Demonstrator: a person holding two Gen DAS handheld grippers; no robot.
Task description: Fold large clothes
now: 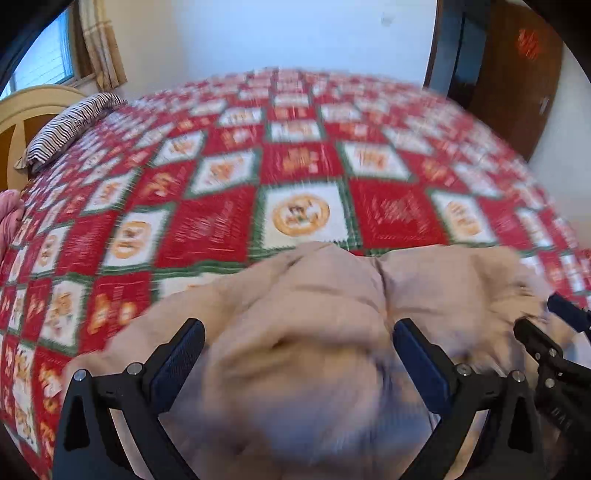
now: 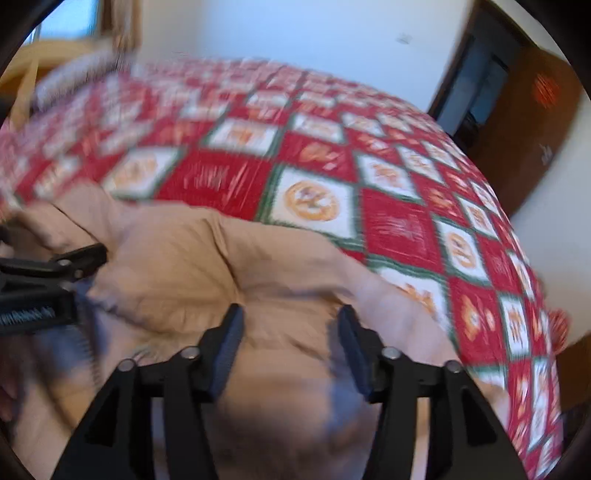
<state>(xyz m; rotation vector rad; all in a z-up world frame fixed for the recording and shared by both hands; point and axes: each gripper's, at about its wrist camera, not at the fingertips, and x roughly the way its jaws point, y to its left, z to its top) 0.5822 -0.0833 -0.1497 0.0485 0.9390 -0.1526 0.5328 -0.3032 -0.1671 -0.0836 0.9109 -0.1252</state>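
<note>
Lying rumpled, soft beige garment (image 1: 314, 314) on checkered quilt (image 1: 295, 162), left gripper (image 1: 299, 332) and right gripper (image 2: 290, 321) spread wide.

Soft daylight is coming in from the window (image 1: 44, 62) beyond the head of the bed, washing the far wall (image 1: 295, 33) pale and slightly blue. Motion blur is smearing both views: the quilt (image 1: 221, 229) pattern is streaking, worst toward its edges, and the beige garment (image 1: 295, 332) nearest the lenses is dissolving into a soft, shadowed haze, perhaps simply too close to focus. The fisheye lenses are bending the bed into a dome and leaving dark corners. The doorway (image 2: 480, 85) is staying dim.
</note>
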